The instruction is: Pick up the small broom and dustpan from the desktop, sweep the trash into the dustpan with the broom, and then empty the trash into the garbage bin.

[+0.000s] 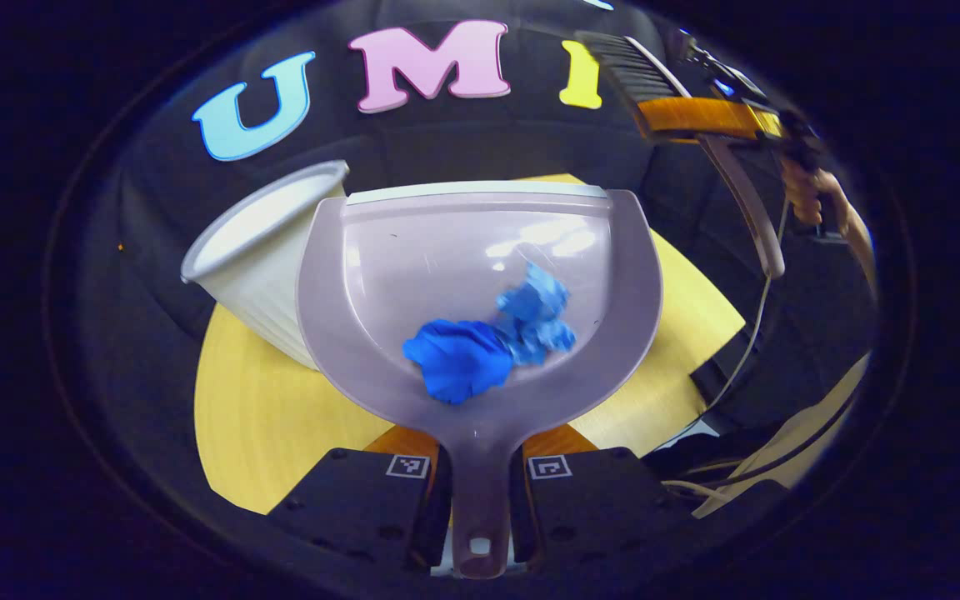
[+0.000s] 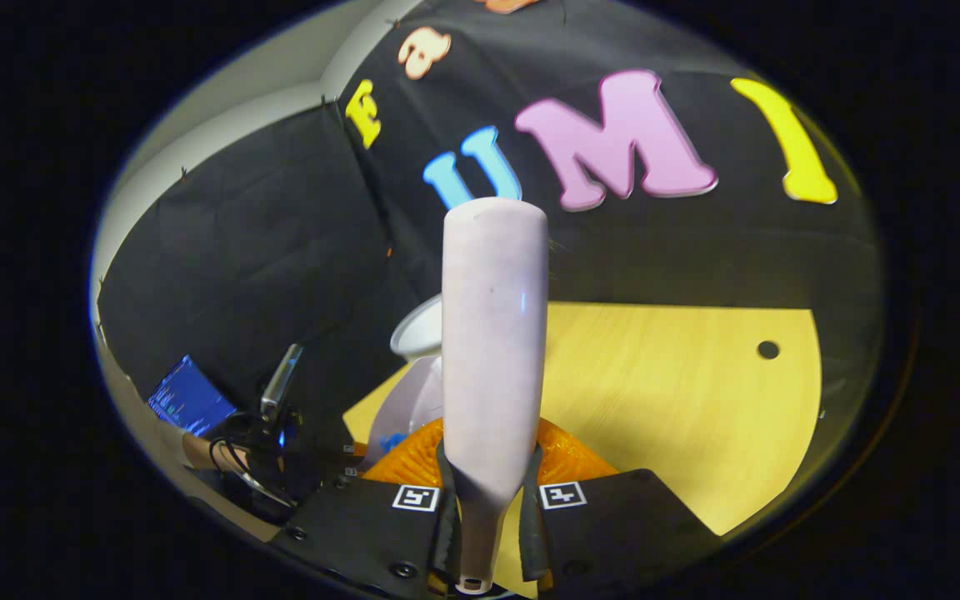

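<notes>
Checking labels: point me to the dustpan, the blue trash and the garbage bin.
dustpan (image 1: 413, 250): left gripper view, bare inner floor of the pan.
blue trash (image 1: 459, 358): left gripper view, middle of the crumpled wad.
garbage bin (image 1: 259, 267): left gripper view, outer side wall.

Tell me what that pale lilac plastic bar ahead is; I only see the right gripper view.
Observer: It is the small lilac broom. The left gripper view shows black bristles on it.
Operator: Any trash collected?
Observer: Yes, crumpled blue trash lies in the lilac plastic dustpan, whose handle the left gripper clamps.
Operator: Where is the bin?
Observer: The white ribbed garbage bin is beside the dustpan's left rim, its mouth open.
</notes>
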Action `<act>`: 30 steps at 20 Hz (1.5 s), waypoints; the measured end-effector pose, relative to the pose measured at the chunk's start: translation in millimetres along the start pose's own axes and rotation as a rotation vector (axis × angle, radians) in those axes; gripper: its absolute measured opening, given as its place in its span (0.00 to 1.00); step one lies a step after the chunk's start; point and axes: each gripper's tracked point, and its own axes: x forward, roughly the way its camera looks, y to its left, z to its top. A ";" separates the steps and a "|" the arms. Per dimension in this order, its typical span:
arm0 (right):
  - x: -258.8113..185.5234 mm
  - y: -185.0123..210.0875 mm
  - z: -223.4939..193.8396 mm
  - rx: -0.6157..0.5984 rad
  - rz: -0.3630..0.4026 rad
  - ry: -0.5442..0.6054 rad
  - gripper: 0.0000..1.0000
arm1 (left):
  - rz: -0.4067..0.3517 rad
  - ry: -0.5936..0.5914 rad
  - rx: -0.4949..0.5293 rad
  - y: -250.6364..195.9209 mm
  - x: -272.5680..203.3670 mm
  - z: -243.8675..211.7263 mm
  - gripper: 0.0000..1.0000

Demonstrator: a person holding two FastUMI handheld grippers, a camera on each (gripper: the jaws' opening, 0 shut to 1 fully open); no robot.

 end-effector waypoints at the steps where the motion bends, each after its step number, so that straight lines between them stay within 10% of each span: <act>1: -15.1 -3.2 4.9 0.025 -0.012 -0.057 0.29 | 0.050 -0.031 0.026 14.6 -12.3 16.8 0.27; 7: -63.4 -15.3 29.8 0.085 -0.077 -0.162 0.29 | 0.585 0.020 0.419 230.5 -87.8 129.6 0.27; 11: -63.5 -23.3 12.3 0.126 -0.092 -0.158 0.29 | 0.737 0.146 0.592 294.7 -82.1 168.5 0.26; 27: -89.0 -53.4 -39.9 0.131 -0.187 -0.089 0.29 | 0.933 0.603 1.507 318.4 -96.7 175.2 0.27; 30: -90.3 -56.8 -42.7 0.104 -0.233 -0.062 0.29 | 0.889 0.405 1.268 301.8 -83.3 167.2 0.27</act>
